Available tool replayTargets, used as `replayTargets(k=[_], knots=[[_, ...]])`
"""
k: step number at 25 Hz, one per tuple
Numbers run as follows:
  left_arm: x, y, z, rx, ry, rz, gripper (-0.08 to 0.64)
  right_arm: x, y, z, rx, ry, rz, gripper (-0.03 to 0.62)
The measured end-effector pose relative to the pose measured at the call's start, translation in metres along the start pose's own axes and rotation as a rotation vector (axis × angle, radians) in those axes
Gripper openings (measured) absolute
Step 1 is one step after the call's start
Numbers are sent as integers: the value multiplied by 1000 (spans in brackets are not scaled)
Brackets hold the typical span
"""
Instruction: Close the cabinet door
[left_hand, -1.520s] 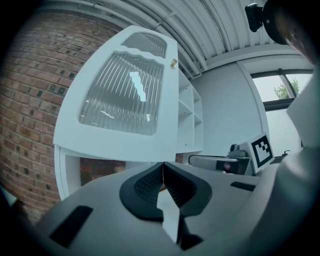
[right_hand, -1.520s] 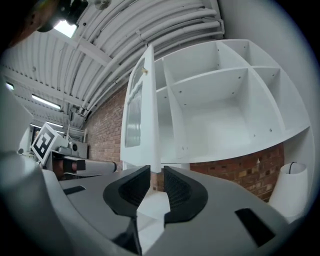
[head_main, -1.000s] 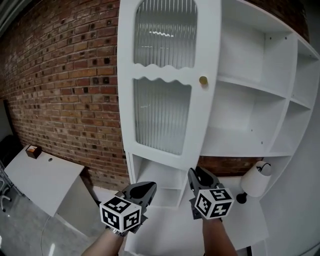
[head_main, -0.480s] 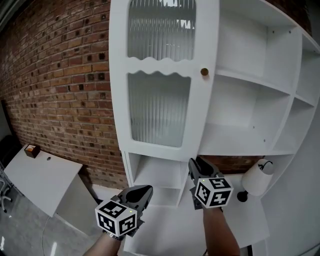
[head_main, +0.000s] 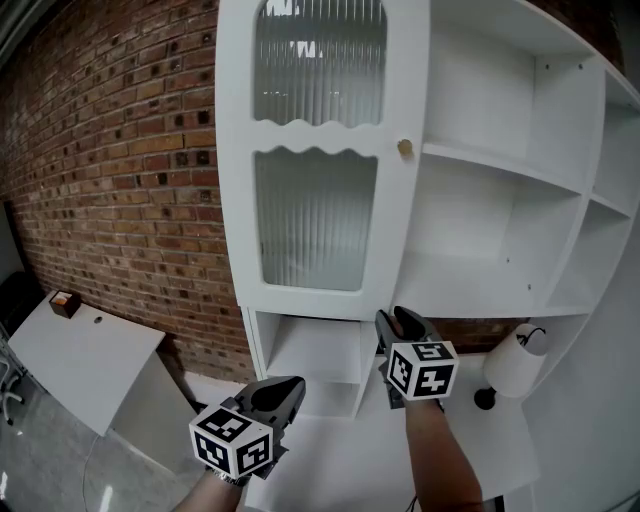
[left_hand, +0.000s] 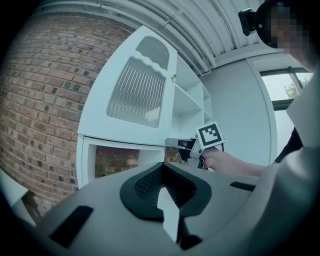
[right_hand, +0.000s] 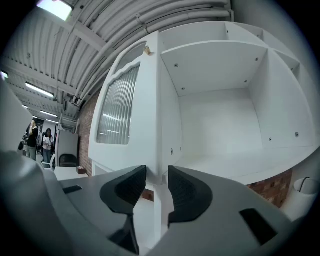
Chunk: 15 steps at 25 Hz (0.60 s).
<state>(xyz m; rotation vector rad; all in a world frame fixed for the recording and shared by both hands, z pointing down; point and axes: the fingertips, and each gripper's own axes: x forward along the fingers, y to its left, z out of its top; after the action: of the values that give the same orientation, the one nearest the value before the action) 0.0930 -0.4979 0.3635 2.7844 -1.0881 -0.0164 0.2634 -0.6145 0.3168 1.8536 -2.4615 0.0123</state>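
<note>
Right tongs (right_hand: 157, 174), just opened, flank the upright cabinet door (right_hand: 131, 112) edge-on.

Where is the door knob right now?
In the head view, the knob sits upper centre on the right edge of the cabinet door, beside the shelves, above the right gripper.

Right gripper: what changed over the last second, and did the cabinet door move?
The right gripper moved forward to the lower edge of the cabinet door, and its jaws have just been opening; the edge lines up with their gap, ungripped. The left gripper stayed shut and low; the door stayed open.
</note>
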Motion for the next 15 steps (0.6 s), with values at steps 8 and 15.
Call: replayTargets(k=[8, 15], knots=[[-2, 2, 1, -5, -8, 17, 8, 2, 0, 0, 0, -3, 6, 152], [-12, -2, 2, -7, -7, 28, 8, 0, 0, -1, 18, 6, -7, 150]])
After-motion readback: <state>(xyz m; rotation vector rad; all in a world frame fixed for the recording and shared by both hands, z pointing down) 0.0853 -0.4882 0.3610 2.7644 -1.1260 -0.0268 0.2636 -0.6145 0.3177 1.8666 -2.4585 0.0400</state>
